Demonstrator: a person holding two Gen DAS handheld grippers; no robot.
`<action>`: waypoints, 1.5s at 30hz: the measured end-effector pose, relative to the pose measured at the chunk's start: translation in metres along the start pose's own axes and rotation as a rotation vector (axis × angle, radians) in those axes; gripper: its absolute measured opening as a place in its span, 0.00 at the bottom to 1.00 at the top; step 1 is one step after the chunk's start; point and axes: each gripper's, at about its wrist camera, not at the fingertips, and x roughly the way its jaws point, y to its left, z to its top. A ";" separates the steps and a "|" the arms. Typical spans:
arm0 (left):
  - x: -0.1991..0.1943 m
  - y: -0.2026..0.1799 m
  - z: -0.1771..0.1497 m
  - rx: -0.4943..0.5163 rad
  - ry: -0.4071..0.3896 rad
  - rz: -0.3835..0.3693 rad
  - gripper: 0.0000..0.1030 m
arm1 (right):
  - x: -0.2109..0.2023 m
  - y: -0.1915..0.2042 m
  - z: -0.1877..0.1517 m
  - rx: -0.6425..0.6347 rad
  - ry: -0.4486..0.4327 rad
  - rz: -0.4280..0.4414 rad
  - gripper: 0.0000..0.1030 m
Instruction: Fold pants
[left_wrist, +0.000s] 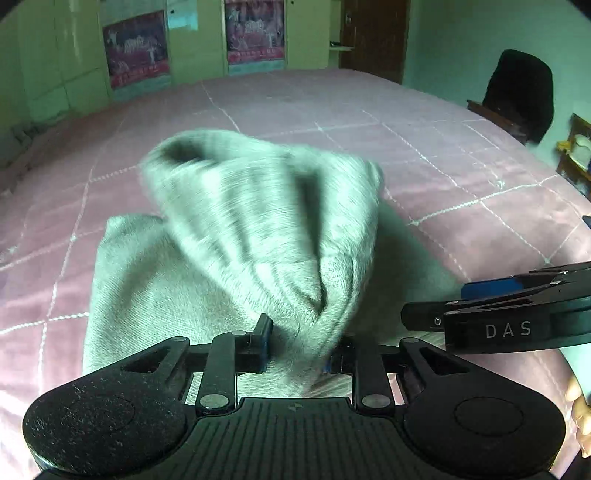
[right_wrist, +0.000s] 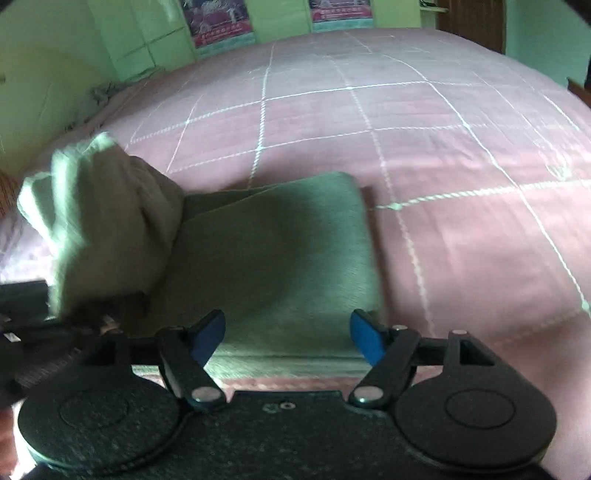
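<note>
Grey pants lie partly folded on the pink quilted bed. A bunched fold of them stands lifted and blurred, narrowing into the jaws of my left gripper, which is shut on it. In the right wrist view the same raised bunch sits at the left above the left gripper, beside the flat folded part. My right gripper hovers open over the near edge of the flat part, with its blue pads wide apart and nothing pressed between them. It also shows at the right.
The bed stretches far ahead and right of the pants. Green cupboards with posters and a brown door line the far wall. A dark chair and a shelf stand at the right. A hand shows at the lower right.
</note>
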 end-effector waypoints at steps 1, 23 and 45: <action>-0.008 -0.005 -0.001 0.026 -0.018 -0.001 0.24 | -0.003 -0.004 0.000 0.005 -0.005 0.011 0.76; -0.020 0.087 -0.087 -0.425 0.063 0.067 0.25 | 0.004 -0.016 0.004 0.247 0.041 0.211 0.79; -0.010 0.048 -0.078 -0.321 0.044 0.071 0.25 | -0.011 -0.044 0.015 0.194 -0.076 0.202 0.42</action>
